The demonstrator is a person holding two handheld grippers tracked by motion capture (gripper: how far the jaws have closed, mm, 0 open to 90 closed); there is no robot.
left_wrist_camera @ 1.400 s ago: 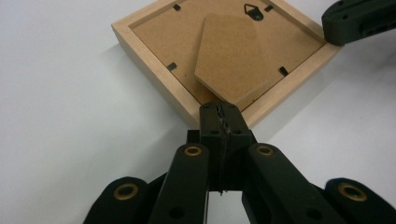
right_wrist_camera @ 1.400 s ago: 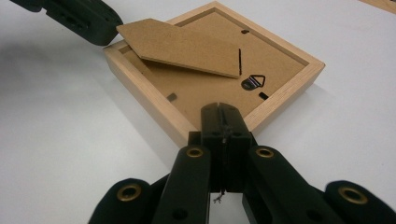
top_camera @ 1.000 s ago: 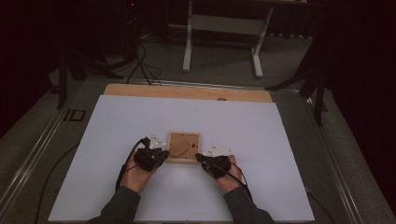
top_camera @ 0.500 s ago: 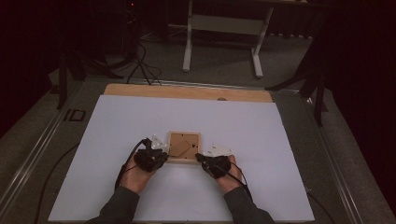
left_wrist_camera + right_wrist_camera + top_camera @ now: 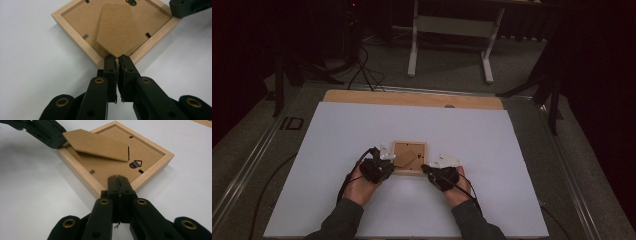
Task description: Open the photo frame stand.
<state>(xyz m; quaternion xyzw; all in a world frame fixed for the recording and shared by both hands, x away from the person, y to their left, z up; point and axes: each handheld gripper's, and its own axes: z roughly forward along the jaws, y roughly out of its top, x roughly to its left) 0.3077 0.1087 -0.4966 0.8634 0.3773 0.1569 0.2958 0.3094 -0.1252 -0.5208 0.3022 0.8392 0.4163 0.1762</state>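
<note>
A light wooden picture frame (image 5: pixel 409 156) lies face down on the white table, its brown backing board up. Its fibreboard stand flap (image 5: pixel 117 27) is raised at one end, as the right gripper view shows (image 5: pixel 100 145). My left gripper (image 5: pixel 117 58) is at the frame's left near corner (image 5: pixel 387 157), shut on the tip of that flap. My right gripper (image 5: pixel 117 178) is shut with nothing between its jaws. Its tips rest on the frame's right near corner (image 5: pixel 427 169). Each gripper shows in the other's view: the right gripper (image 5: pixel 190 7) and the left gripper (image 5: pixel 50 135).
The white sheet (image 5: pixel 512 150) covers most of the table, with a wooden strip (image 5: pixel 412 99) at its far edge. Cables trail back from both hands. A metal stand (image 5: pixel 452 30) is on the floor beyond the table.
</note>
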